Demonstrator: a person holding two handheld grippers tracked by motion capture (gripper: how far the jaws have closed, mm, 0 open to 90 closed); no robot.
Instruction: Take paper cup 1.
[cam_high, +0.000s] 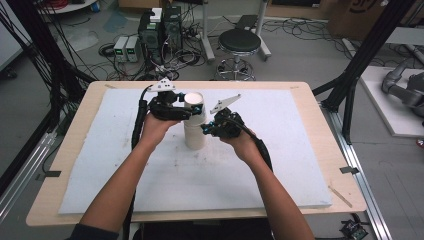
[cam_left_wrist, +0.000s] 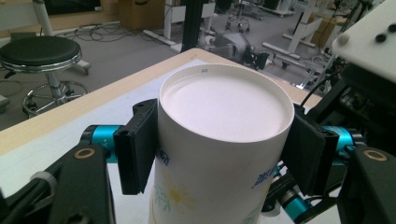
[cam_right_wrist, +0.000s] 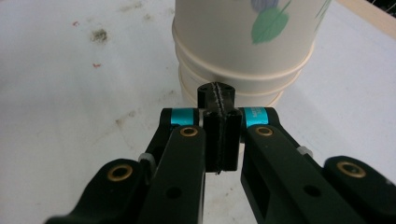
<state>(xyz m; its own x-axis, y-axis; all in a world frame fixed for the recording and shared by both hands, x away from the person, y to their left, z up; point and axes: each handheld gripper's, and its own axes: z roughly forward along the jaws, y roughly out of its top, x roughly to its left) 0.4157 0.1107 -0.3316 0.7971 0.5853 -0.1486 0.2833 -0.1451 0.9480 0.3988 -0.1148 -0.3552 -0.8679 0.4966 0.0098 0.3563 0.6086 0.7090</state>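
Stack of inverted paper cups (cam_high: 194, 122) stands upright on the white foam mat (cam_high: 280, 165), slightly toward the far edge of the bench (cam_high: 70, 165), roughly centred between its left and right edges. Plenty of bare mat on all sides; near half of the bench is open apart from the two forearms coming in.

Left gripper (cam_high: 184, 106): pads pressed on opposite sides of the top cup (cam_left_wrist: 219, 140), just under its upturned base. Held, jaws part-way apart at cup width. Cup is bottom-up, so the recessed white base faces up; inside not visible.

Right gripper (cam_right_wrist: 218, 100): jaws fully together, nothing between them. Tip sits just beside the rolled rims of the lower cups, near mat level; can't tell if it touches.

View differences:
- Left gripper view: blue lettering and a yellow flower print on the cup wall, stool (cam_left_wrist: 42, 58) on the floor beyond the bench edge.
- Right gripper view: at least three stacked rims (cam_right_wrist: 243, 81), green leaf print, dirt specks on the mat.
- High view: both hands flank the stack, left at the top, right lower down.
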